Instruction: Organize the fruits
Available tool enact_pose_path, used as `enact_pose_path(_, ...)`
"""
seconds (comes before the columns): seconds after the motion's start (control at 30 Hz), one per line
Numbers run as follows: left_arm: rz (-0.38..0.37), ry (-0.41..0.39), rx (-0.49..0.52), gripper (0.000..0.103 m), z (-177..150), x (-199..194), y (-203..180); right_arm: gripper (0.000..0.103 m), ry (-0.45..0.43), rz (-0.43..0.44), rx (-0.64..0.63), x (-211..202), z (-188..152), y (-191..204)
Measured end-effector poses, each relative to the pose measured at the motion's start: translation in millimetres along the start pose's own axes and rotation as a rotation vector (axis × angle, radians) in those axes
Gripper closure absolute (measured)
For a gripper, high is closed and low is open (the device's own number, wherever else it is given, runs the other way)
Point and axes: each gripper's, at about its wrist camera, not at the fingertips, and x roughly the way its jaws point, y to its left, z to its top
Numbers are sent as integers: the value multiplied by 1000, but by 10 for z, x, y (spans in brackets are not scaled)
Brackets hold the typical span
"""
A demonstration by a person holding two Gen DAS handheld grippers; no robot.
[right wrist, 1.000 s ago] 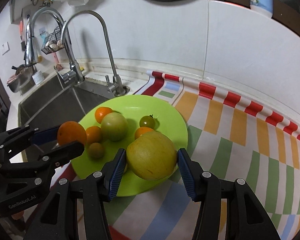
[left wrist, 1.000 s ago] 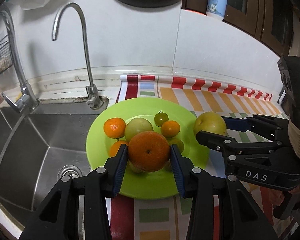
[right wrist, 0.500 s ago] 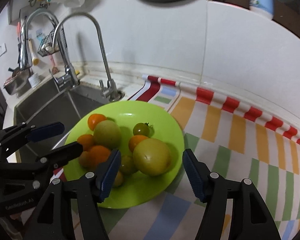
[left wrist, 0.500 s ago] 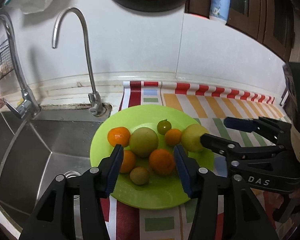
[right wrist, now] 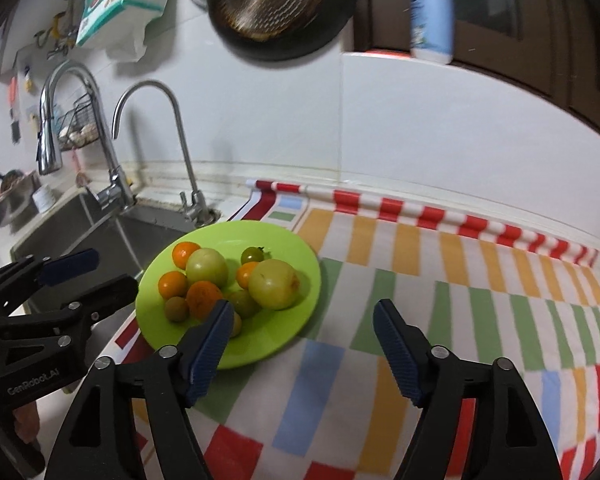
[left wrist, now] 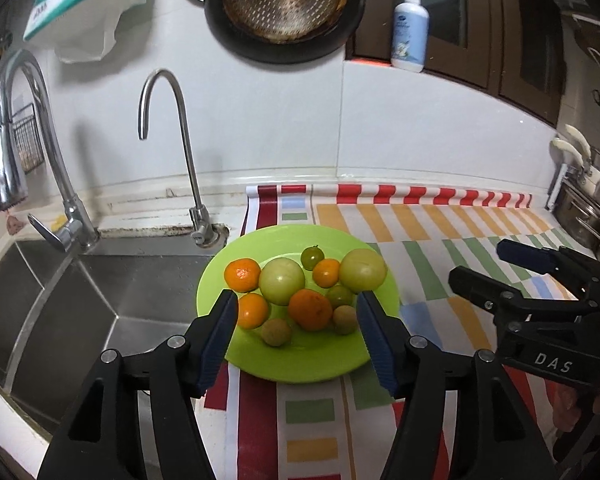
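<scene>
A lime green plate (left wrist: 300,368) (right wrist: 276,344) sits on the striped cloth beside the sink and holds several fruits. A large orange (left wrist: 310,309) (right wrist: 204,298) lies near its front. A big yellow-green fruit (left wrist: 363,270) (right wrist: 274,284) lies at its right side. Another green fruit (left wrist: 281,281), small oranges and small green fruits lie around them. My left gripper (left wrist: 296,332) is open and empty, above the plate's near side. My right gripper (right wrist: 304,340) is open and empty, over the cloth right of the plate; it also shows in the left wrist view (left wrist: 488,268).
A steel sink (left wrist: 60,304) with two faucets (left wrist: 180,152) lies left of the plate. The striped cloth (right wrist: 440,300) covers the counter to the right. A pan (left wrist: 284,8) and soap bottle (left wrist: 410,28) are up on the wall. Utensils stand at the far right (left wrist: 580,200).
Both grippers opened and pulled back. The left let go of the large orange and the right let go of the big yellow-green fruit; both fruits now lie on the plate.
</scene>
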Motion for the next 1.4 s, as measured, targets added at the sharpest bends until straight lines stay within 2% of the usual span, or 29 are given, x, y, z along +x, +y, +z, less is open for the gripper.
enact_pose_path(0.23, -12, -58, 39, 33, -60, -375, -153, 22, -63, -58, 61, -483, -192, -21)
enact_pose_path(0.4, -10, -73, 27, 29, -125, -612, -308, 19, -92, -93, 80, -790, -321, -86)
enact_pose_path(0.67, 24, -93, -3, 22, -305, -1007, -531, 18, -121, -111, 86, -1265, -548, -175)
enact_pose_path(0.77, 31, -95, -1, 20, -390, -1160, -631, 14, -138, -118, 80, -1458, -647, -194)
enact_pose_path(1.03, 45, -135, 17, 11, -573, -1584, -870, 12, -170, -128, 84, -1927, -903, -250)
enact_pose_path(1.4, 55, -162, 27, 2, -746, -1933, -1052, 11, -190, -152, 91, -2351, -1144, -313)
